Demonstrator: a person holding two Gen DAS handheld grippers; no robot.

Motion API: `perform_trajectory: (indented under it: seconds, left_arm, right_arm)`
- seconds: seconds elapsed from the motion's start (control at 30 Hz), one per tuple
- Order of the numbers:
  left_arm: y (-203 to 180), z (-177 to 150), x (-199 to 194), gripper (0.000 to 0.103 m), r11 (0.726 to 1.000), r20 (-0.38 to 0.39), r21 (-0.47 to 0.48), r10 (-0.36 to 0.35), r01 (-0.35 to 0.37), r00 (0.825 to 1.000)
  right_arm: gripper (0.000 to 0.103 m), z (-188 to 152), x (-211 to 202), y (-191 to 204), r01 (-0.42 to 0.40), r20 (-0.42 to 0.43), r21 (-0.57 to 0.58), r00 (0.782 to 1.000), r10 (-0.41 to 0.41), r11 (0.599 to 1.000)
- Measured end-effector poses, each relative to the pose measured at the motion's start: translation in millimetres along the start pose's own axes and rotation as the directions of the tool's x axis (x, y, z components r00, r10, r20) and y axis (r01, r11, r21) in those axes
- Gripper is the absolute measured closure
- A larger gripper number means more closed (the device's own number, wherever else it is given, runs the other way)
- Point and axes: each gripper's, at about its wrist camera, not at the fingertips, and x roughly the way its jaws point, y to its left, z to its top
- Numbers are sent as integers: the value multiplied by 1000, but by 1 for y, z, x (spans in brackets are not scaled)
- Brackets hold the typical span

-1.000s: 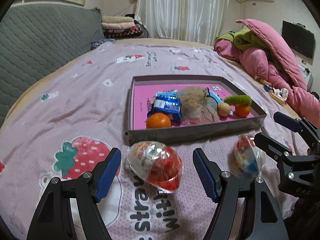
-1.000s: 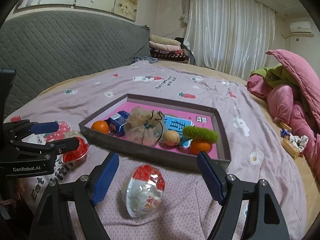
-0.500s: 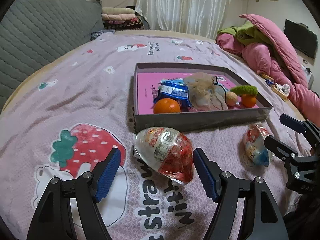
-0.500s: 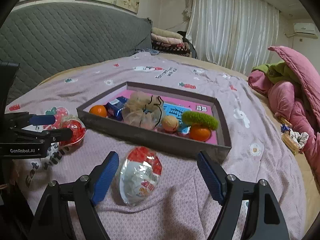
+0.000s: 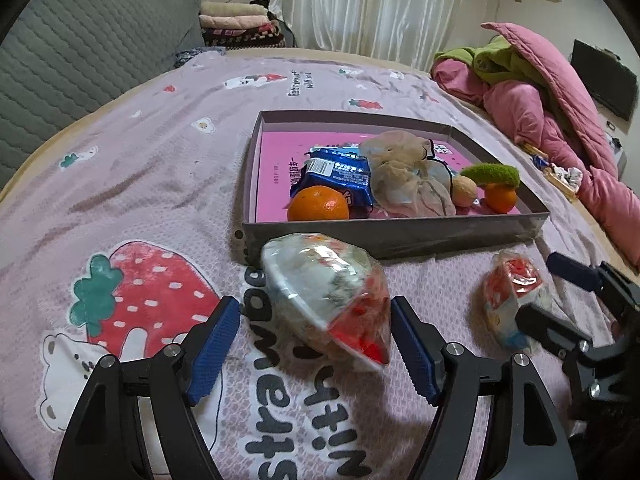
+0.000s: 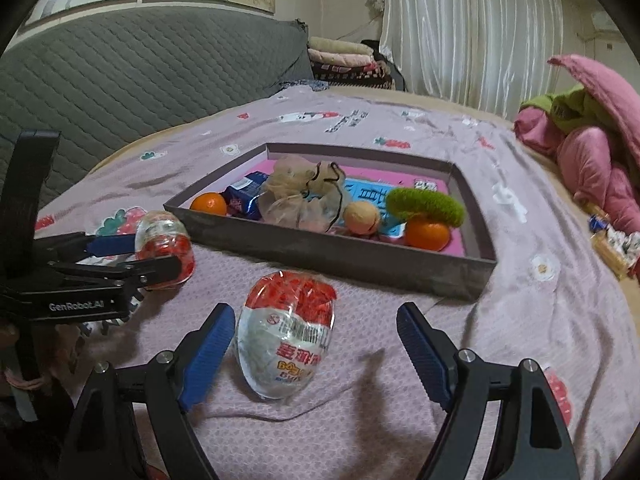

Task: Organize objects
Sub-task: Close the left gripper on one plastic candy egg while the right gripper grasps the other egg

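Nearest us, our left gripper (image 5: 316,344) and right gripper (image 6: 316,350) each have their fingers spread wide around a plastic-wrapped snack egg, the left egg (image 5: 328,300) and the right egg (image 6: 286,336), without pinching either. Both eggs lie on the strawberry blanket (image 5: 120,200), outside the tray. Beyond them, the grey tray (image 5: 400,236) already holds two oranges, a blue packet, a mesh pouch, a walnut and a green fuzzy piece, so we judge only these two eggs remain.

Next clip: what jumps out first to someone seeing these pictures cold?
Two egg-shaped snack packs in clear wrap lie on the strawberry-print bedspread, just in front of the grey box. The left gripper has its open jaws around the left pack; the right gripper has its open jaws around the right pack. Inside the box, on pink lining, sit two oranges, a blue wrapper and a mesh pouch.
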Motion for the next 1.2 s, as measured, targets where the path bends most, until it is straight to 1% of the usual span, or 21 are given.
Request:
perform_trajectory:
  seconds: [0.27,0.37,0.5,0.67,0.73,0.77,0.83,0.87,0.9,1.13,1.2]
  left_arm:
    - [1,4,13,26,999,-22,-27,17,-18,1000]
    - [2,4,15,26,999,-25,-34,21,-22,999]
    - [3,6,16,26,998,-23,-48,25,-26,999]
    - [1,8,22,25,997,-26,-63,34,-36,999]
    - [1,9,23,25,997,-29,-67,37,-39,999]
    - [1,10,23,26,997,-27,-67,37,-39,999]
    - [0,10,23,31,997,-25,-65,36,-37,999]
    - [-1,10,23,35,997,-24,-63,37,-39,999]
    - [-1,10,23,37,997,-26,-64,35,-37,999]
    - [-1,11,19,38,997,-20,-73,-1,0,1000]
    - [-4,11,14,38,998,-4,-62,-4,4,1000]
  right_arm:
    - [20,0,13,7,-10,-41,-2,999,10,1000]
    - [22,0,16,8,-11,-47,-1,999,11,1000]
    - [30,0,21,8,-1,-56,0,998,1,1000]
    - [39,-3,31,6,10,-94,3,996,-10,1000]
    - [46,-2,30,7,14,-87,-7,996,-14,1000]
    - [47,-2,29,8,18,-84,-11,996,-19,1000]
    - [47,-1,27,8,25,-80,-24,996,-27,999]
    - [47,-1,27,8,22,-79,-26,997,-24,999]
    - [47,0,26,8,19,-77,-26,997,-21,999]
    - [47,4,18,10,36,-43,-54,998,-39,998]
    - [47,6,15,9,46,-28,-61,998,-48,997]
